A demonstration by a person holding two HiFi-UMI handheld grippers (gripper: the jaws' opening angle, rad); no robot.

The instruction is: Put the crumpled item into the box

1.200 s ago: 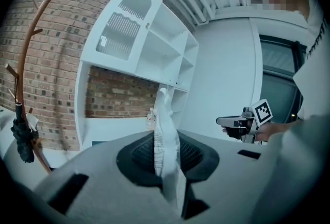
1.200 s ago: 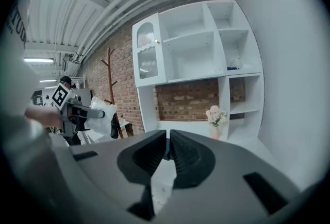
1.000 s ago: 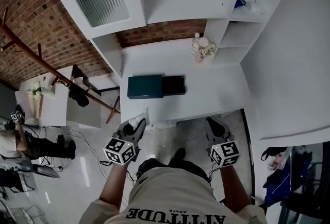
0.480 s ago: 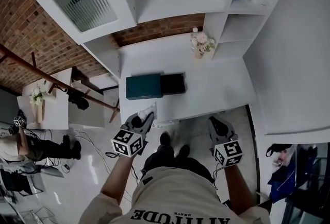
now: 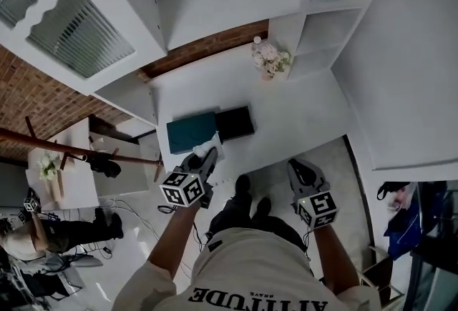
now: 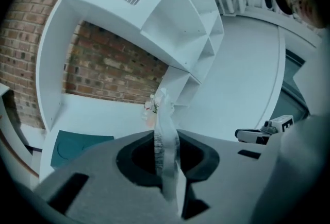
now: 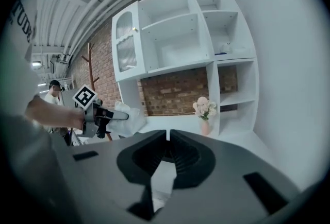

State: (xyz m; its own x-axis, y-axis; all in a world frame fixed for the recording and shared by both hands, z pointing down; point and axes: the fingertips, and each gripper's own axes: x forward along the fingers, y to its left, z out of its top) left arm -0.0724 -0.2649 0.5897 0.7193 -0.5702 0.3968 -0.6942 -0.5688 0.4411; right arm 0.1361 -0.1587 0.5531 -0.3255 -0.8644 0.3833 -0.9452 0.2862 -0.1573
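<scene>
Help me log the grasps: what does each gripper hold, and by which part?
Left gripper: the crumpled white item, pinched by a flattened fold, its end poking past the tips. Right gripper: shut, nothing held.

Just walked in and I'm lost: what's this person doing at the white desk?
A person stands at the white desk with a hand-held gripper in each hand. The left hand-held gripper is shut on a crumpled white item, held near the front edge of the teal box, not yet in it. The right hand-held gripper is shut and empty, off to the side.
</scene>
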